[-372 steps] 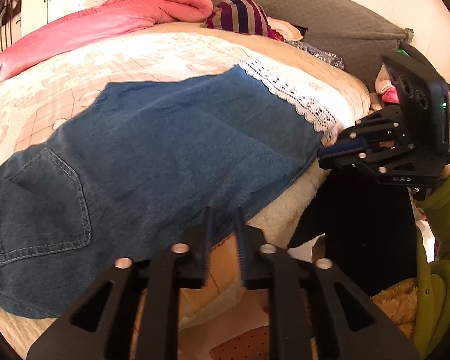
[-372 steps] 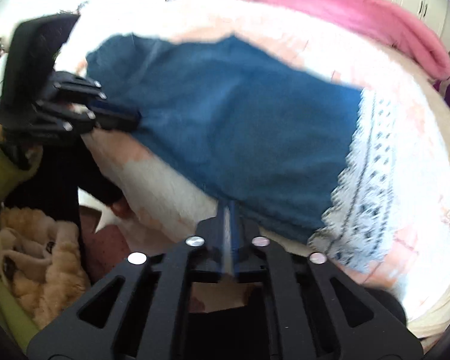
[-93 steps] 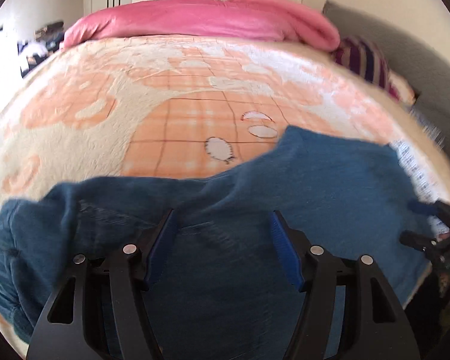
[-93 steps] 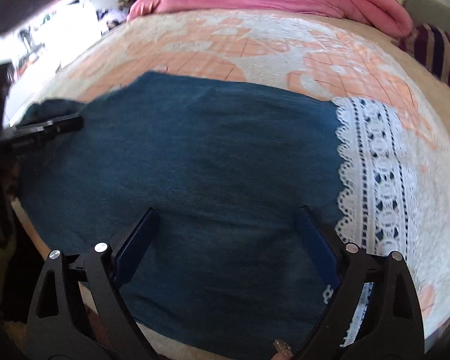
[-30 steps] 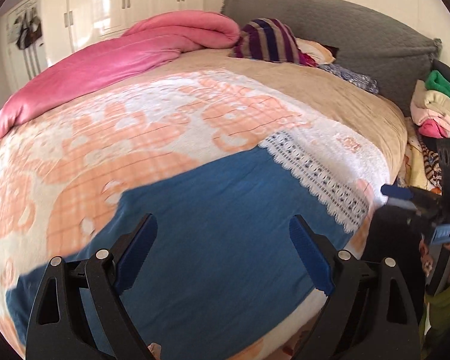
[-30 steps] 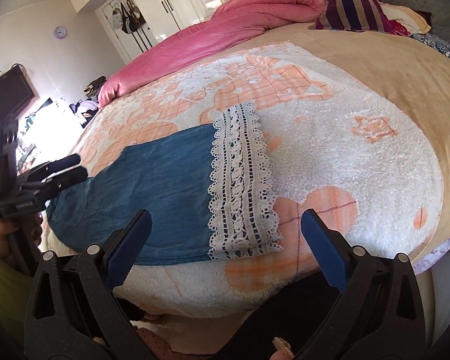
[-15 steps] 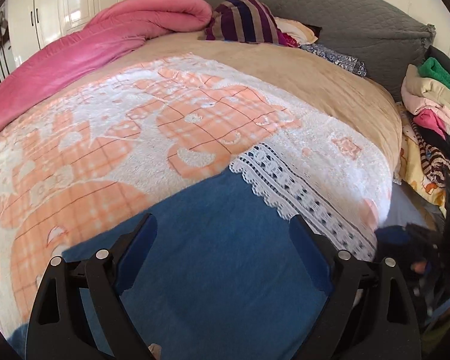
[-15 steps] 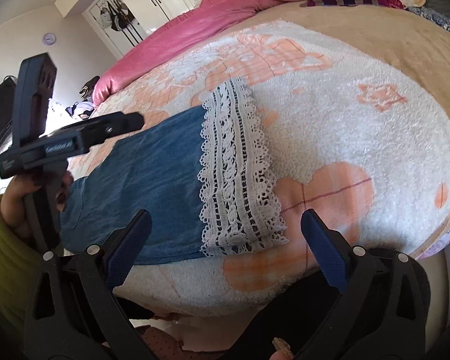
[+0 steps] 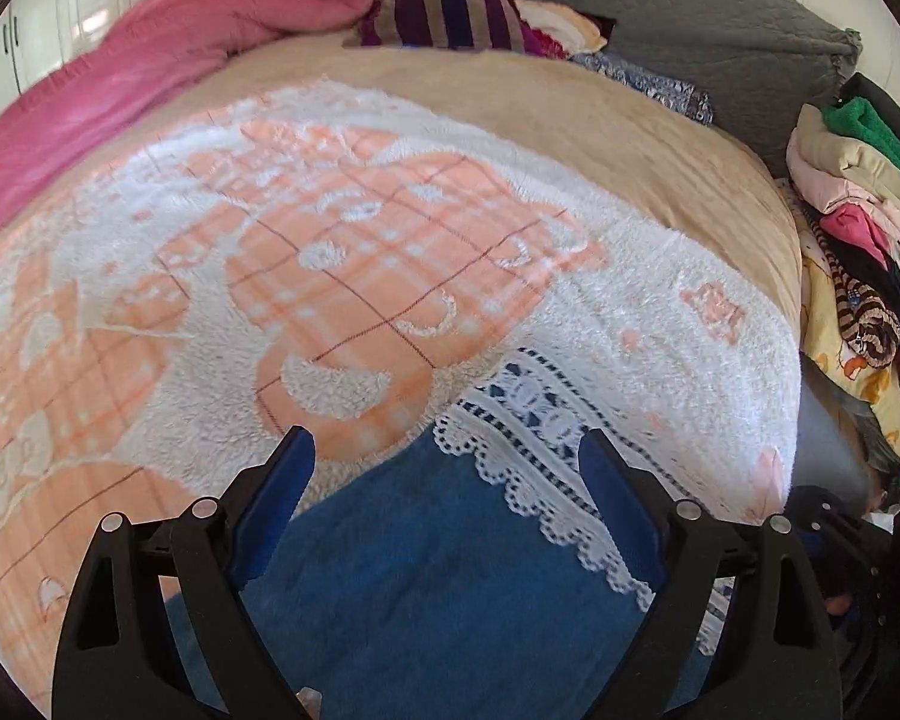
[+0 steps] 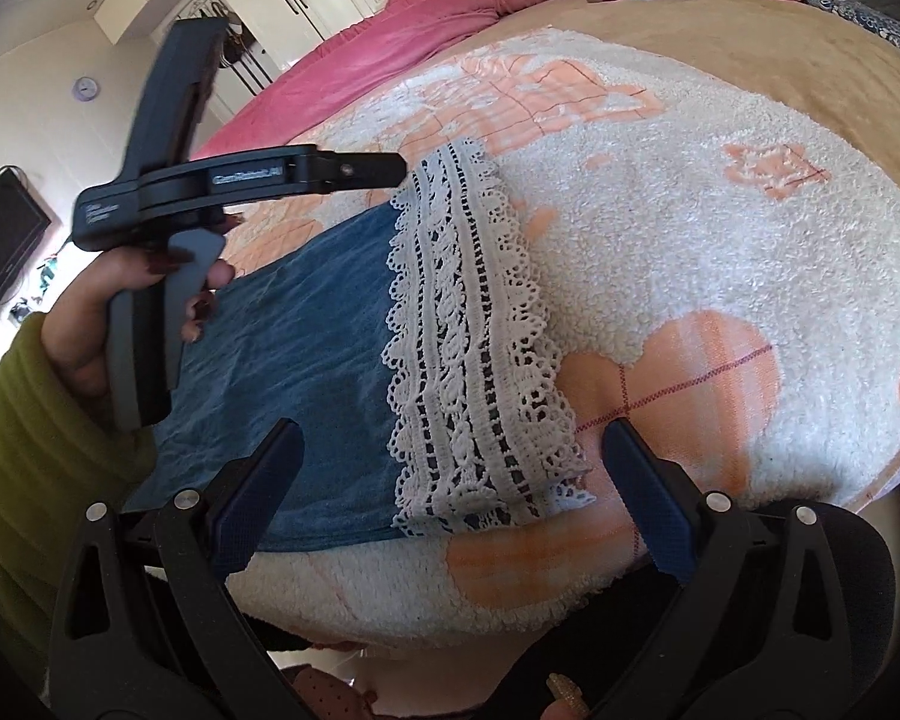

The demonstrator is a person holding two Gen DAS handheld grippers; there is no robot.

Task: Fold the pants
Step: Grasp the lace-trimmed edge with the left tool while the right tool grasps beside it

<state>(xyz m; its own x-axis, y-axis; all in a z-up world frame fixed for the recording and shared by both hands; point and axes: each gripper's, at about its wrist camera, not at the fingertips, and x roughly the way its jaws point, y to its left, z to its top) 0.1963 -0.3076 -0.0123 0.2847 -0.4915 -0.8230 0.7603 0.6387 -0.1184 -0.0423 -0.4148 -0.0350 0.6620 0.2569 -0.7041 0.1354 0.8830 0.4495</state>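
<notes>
Right wrist view: soft, floppy blue pants [image 10: 306, 372] flat by near bed edge [image 10: 450, 594], lace hem [image 10: 474, 360] best to pinch, left gripper [image 10: 354, 171] and right gripper [image 10: 450, 510] both spread wide, holding nothing.

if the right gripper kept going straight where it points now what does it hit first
Most likely the white lace hem of the blue pants, which lies between the right gripper's open fingers; depth is unclear.

Two close claw-mounted views over the same lace-hemmed pants [image 9: 450, 570].
</notes>
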